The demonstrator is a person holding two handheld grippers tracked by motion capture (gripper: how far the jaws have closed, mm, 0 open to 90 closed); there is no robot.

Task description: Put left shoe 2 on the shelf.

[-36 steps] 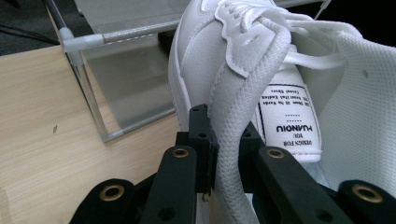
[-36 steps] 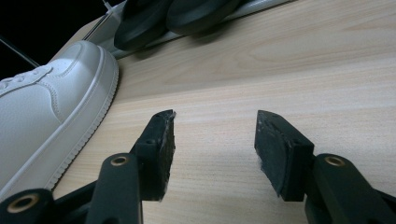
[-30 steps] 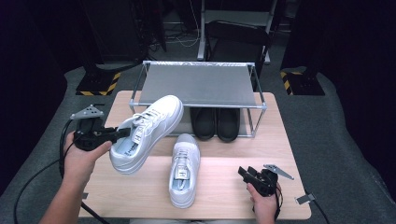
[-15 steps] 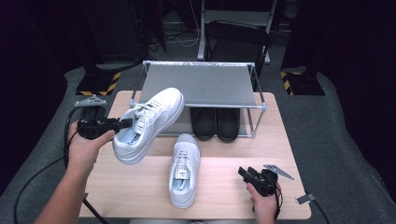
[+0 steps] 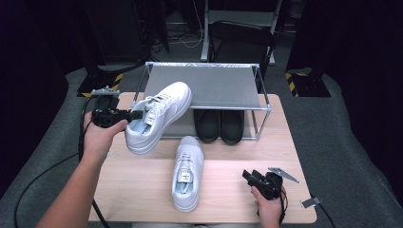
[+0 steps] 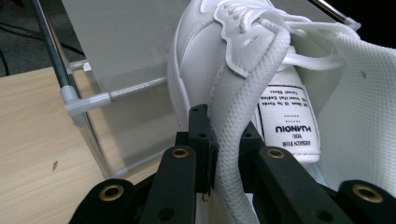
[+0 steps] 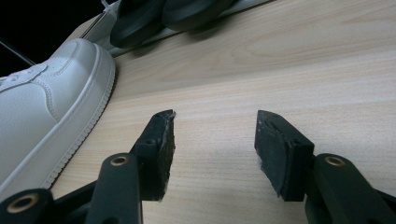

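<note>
Carrying the raised white sneaker point(image 5: 158, 117) with my left gripper point(image 5: 135, 115), jaws pinched on its padded collar point(image 6: 243, 121). In the high view it hangs at left centre of the frame, toe tilted up toward the shoe rack point(image 5: 207, 87), whose top shelf is bare. Judgement: grip is on soft padding only, so I move slowly, keep the heel from swinging, and lift the toe clear of the rack's front rail point(image 6: 122, 90) before lowering it flat. Right gripper point(image 5: 256, 178) idles at lower right, jaws wide apart, holding nothing, just above the table point(image 7: 289, 60). Second white sneaker point(image 5: 187, 172) lies at bottom centre; black shoes point(image 5: 220, 125) occupy the lower shelf.
</note>
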